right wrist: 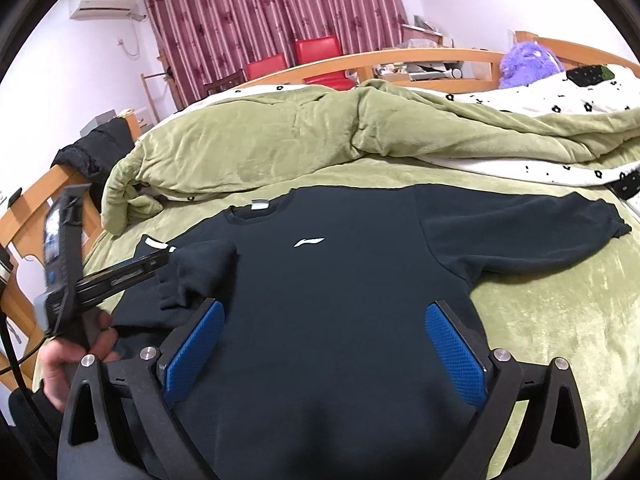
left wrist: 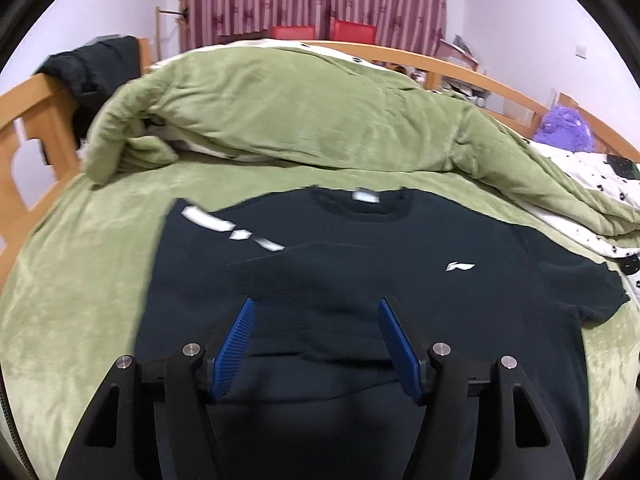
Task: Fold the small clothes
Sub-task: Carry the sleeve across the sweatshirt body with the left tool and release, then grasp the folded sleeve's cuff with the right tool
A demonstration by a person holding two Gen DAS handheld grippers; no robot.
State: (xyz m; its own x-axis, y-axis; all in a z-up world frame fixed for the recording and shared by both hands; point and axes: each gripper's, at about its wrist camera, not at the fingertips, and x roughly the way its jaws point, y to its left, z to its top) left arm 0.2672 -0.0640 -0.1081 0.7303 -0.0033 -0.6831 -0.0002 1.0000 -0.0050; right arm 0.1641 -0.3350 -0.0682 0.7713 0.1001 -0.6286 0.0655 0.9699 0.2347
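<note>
Two grippers noted above a dark sweatshirt [right wrist: 340, 280] lying flat on the green plush bed cover [right wrist: 540, 320], near its front edge. Left gripper [left wrist: 316, 312], held in a hand [right wrist: 68, 364] at the left edge, angled downward; ribbed blue pads [left wrist: 234, 348] apart, grasping nothing. Left sleeve folded across the chest. Right gripper [right wrist: 320, 344] angled downward, jaws released, textured pads clear of the knit fabric. Right sleeve extended toward the right edge.

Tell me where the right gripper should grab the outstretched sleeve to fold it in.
Grip the sleeve at its cuff, coming from the right. It lies flat and straight out on the blanket, its end free. The right gripper is open over the shirt.
</note>
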